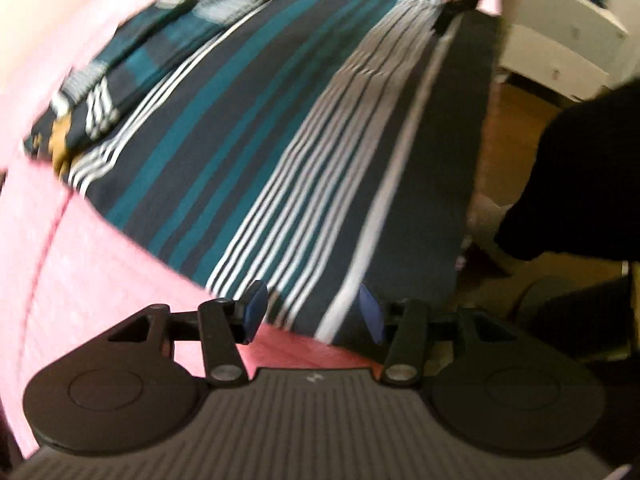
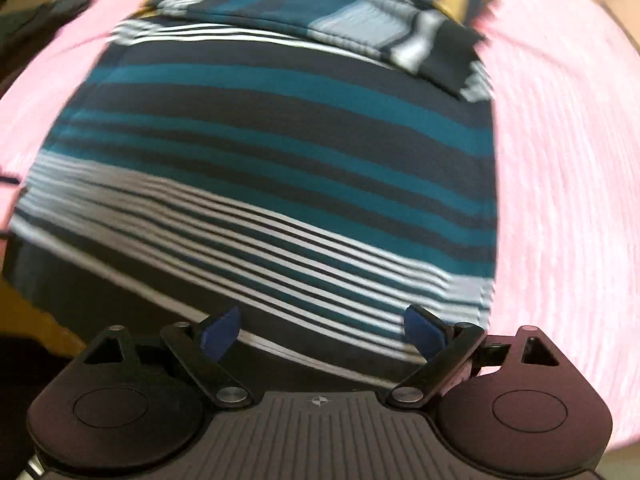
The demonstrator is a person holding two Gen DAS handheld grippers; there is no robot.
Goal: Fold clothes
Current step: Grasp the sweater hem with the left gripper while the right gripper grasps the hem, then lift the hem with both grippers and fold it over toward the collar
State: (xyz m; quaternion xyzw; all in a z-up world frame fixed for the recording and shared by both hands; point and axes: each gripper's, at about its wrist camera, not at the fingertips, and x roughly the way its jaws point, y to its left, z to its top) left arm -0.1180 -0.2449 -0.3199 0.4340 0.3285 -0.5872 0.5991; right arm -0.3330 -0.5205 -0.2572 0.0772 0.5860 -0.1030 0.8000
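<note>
Both tools, left [image 1: 312, 312] and right [image 2: 322, 332], gape, seemingly empty, over striped garment [image 2: 280, 152].

Motion blur smears the navy, teal and white striped cotton garment [image 2: 280, 152], whose folded mustard-trimmed far end [image 1: 60, 140] stays indistinct.

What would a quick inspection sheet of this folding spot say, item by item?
Surface: pink bed cover, ribbed, bare around the garment.
Job's things: striped garment lying flat, sleeve part folded across its far end; blurred.
Clutter: nothing seen on the cover.
Grippers: left gripper open over the garment's near edge; right gripper open wide above the stripes; neither holds cloth.
Cables: nothing seen.
Surroundings: white furniture and brown floor beside the bed.
</note>
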